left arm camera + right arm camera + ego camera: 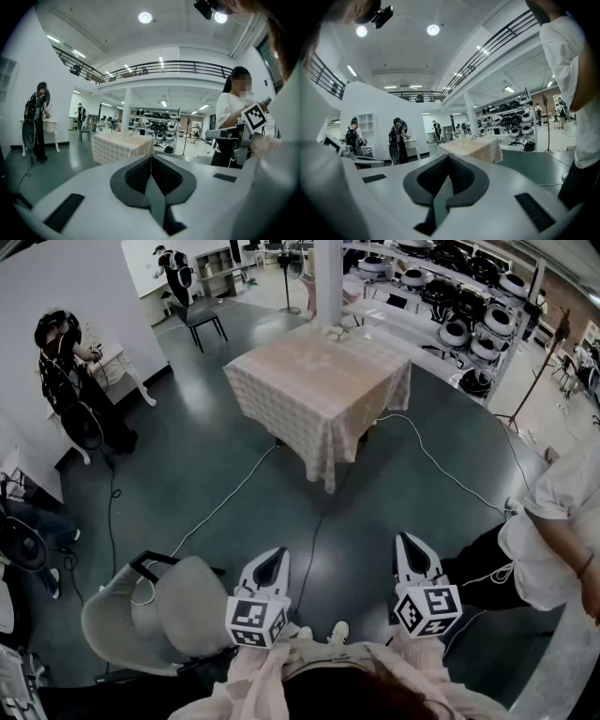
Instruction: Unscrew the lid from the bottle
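Fingers of left gripper [273, 557] and right gripper [407, 542] pressed together, empty, well short of the bench [309, 390]; small things [337, 332] at its far edge, bottle too small to tell.

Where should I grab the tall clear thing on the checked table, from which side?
The tall clear thing stands upright near the table's far edge, so likely grip its body side-on, fingers level, coming across the bare near side. Its top is too small to make out. Left gripper and right gripper are shut: open one first.
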`<state>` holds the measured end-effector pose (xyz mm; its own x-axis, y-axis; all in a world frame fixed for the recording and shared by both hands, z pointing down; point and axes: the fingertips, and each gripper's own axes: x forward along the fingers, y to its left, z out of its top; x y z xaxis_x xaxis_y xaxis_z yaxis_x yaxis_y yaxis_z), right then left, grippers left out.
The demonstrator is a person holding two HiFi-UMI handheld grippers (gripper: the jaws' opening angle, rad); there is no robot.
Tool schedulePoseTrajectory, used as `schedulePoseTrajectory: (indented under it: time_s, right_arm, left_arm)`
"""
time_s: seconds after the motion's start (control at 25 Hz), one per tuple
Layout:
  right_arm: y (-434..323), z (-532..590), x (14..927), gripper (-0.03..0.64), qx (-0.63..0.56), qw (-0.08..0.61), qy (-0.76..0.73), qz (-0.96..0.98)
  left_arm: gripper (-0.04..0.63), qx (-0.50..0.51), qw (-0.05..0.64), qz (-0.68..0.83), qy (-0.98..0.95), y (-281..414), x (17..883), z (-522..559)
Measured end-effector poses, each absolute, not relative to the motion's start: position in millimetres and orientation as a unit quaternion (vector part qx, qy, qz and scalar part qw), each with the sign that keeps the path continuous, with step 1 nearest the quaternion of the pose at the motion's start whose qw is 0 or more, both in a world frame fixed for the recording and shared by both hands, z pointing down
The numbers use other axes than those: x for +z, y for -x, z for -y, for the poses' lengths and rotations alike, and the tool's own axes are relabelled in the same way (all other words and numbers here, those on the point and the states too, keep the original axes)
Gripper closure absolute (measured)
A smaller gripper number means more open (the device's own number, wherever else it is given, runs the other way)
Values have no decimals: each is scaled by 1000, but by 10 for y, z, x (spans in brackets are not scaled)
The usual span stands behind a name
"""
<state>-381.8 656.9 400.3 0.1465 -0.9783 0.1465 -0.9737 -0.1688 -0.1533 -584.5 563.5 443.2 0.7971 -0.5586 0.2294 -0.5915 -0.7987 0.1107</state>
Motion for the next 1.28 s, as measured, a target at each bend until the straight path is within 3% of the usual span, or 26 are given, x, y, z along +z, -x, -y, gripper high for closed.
schedulePoseTrajectory:
  time_s: [0.72,1.28]
  right_arm:
    - [3429,-6702,4414,604,-150,6,751,-643]
    - [2361,-5465,4305,604,-148,26,766,-625]
  left_arm:
    - [568,117,110,287,-944,5270,4755,-5797]
    - [568,101,90,263,-955,4128,4567,-4413]
